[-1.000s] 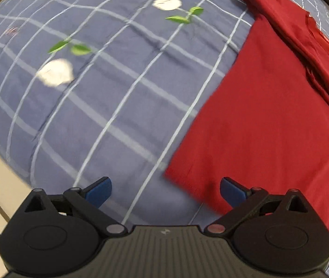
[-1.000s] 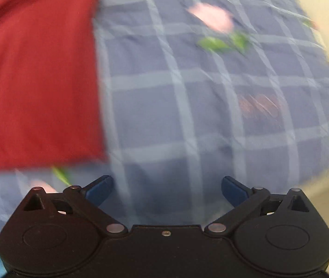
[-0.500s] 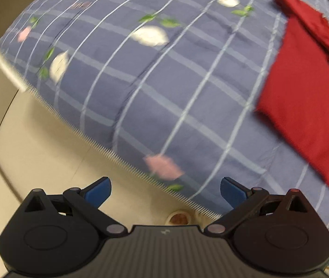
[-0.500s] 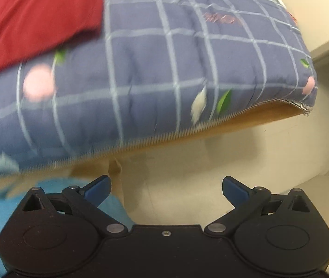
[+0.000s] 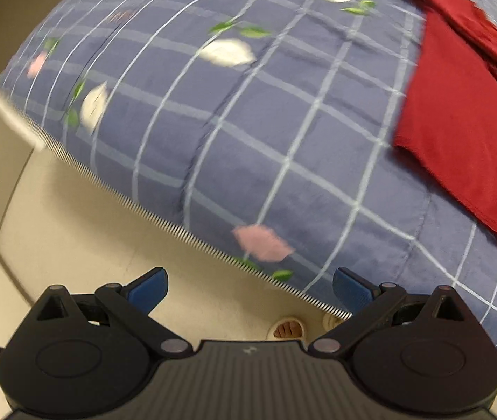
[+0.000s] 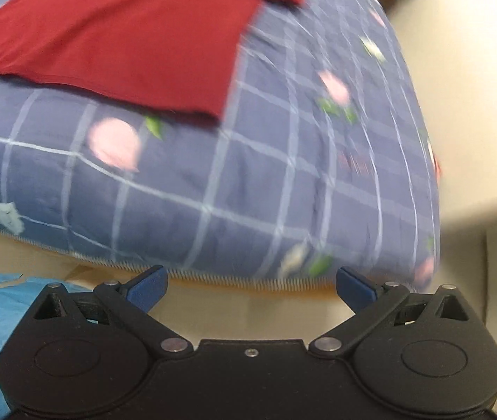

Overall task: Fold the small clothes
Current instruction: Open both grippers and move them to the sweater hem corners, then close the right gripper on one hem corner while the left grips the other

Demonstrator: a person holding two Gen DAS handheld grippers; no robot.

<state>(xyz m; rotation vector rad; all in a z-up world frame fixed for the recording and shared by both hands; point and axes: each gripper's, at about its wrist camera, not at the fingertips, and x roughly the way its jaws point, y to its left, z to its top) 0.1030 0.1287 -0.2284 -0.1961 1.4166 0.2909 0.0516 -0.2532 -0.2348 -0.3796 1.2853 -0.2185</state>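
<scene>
A dark red folded shirt (image 5: 465, 119) lies flat on a blue checked quilt (image 5: 248, 122), at the right edge of the left wrist view. In the right wrist view the same red shirt (image 6: 126, 31) fills the upper left, on the quilt (image 6: 248, 175). My left gripper (image 5: 250, 288) is open and empty, held off the quilt's near edge, well left of the shirt. My right gripper (image 6: 251, 285) is also open and empty, below the quilt's hem, apart from the shirt.
The quilt's stitched hem (image 5: 178, 227) runs over a cream bed side (image 5: 91, 245). A foot in a sandal (image 5: 287, 329) shows on the floor. Light blue cloth (image 6: 0, 318) sits at the lower left of the right wrist view. A pale wall (image 6: 458, 70) stands right.
Both grippers have pulled back from the shirt past the quilt's edge, then tilted up a little toward the bed. Both stayed open and empty.
</scene>
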